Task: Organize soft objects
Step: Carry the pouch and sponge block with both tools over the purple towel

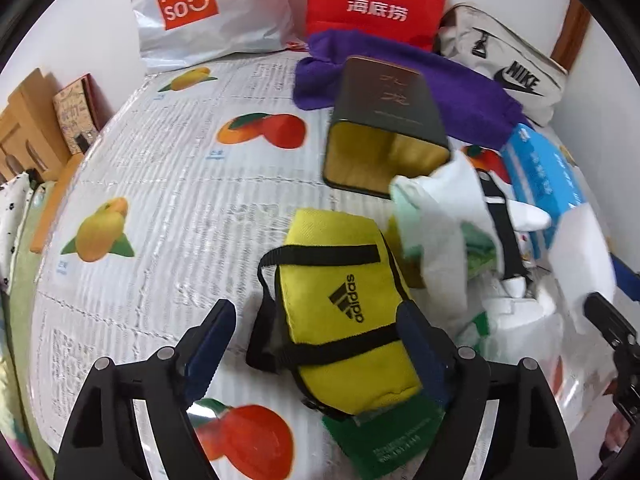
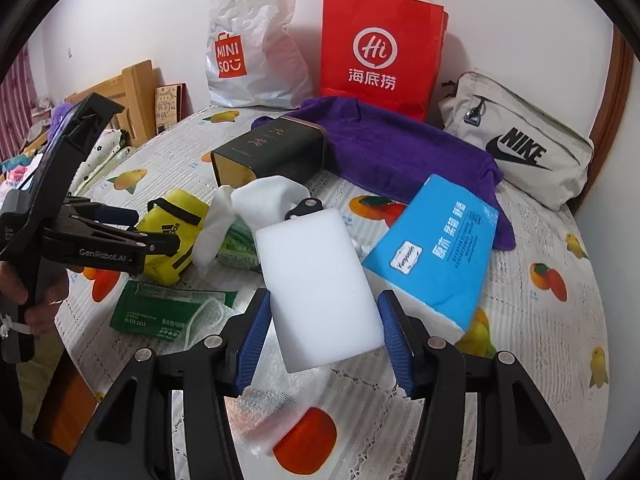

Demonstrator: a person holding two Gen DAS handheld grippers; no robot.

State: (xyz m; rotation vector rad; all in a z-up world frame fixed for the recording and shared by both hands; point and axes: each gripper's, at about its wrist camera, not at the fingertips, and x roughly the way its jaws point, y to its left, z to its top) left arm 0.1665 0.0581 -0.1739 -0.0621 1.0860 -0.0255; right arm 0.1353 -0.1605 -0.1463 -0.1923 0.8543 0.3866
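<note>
My right gripper (image 2: 324,336) is shut on a white sponge block (image 2: 320,284) and holds it above the table; the block shows blurred in the left wrist view (image 1: 580,256). My left gripper (image 1: 316,344) is open, its fingers on either side of a yellow Adidas pouch (image 1: 344,304) that lies on the table; the pouch also shows in the right wrist view (image 2: 176,224). A white sock (image 2: 260,196) and a green packet (image 2: 240,244) lie behind the sponge. A dark tin box (image 2: 268,152) lies on its side, open end towards me.
A purple towel (image 2: 400,148), a blue tissue pack (image 2: 436,252), a Nike bag (image 2: 520,148), a red paper bag (image 2: 380,48) and a Miniso bag (image 2: 248,52) sit at the back. A green mask packet (image 2: 160,312) lies at the front left. Table edge left.
</note>
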